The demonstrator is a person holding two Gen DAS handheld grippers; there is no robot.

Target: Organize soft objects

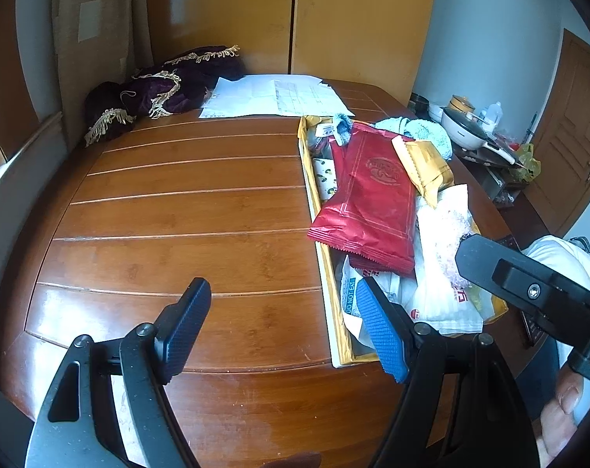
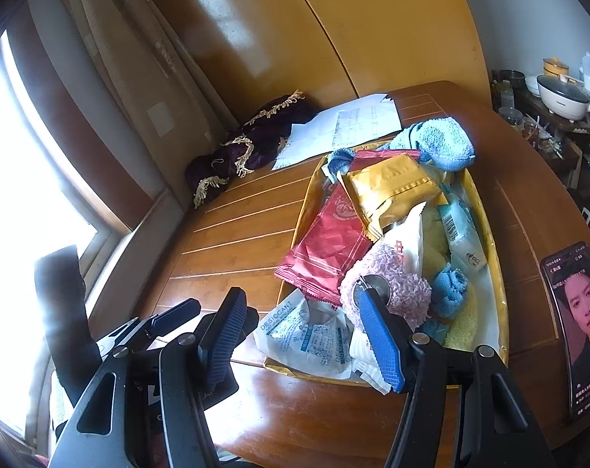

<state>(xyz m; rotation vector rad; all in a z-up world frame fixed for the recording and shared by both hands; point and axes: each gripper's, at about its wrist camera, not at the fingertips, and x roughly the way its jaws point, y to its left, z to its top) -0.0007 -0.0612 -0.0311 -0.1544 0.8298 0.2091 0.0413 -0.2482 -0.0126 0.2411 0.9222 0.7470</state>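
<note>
Your left gripper (image 1: 283,331) hangs released and empty over the bare wooden table (image 1: 185,210), its right finger overlapping the near corner of the yellow tray (image 1: 314,195). In that tray, the soft things lie heaped: a red foil packet (image 1: 372,199) on the left, a gold packet (image 1: 423,167) across it, a white desiccant bag (image 2: 306,335) at the near end, a blue towel (image 2: 439,144) at the far end. Your right gripper (image 2: 306,339) is spread wide too, gripping nothing, its right finger in front of a pink fluffy cloth (image 2: 396,284). A phone (image 2: 575,327) lies right of the tray.
</note>
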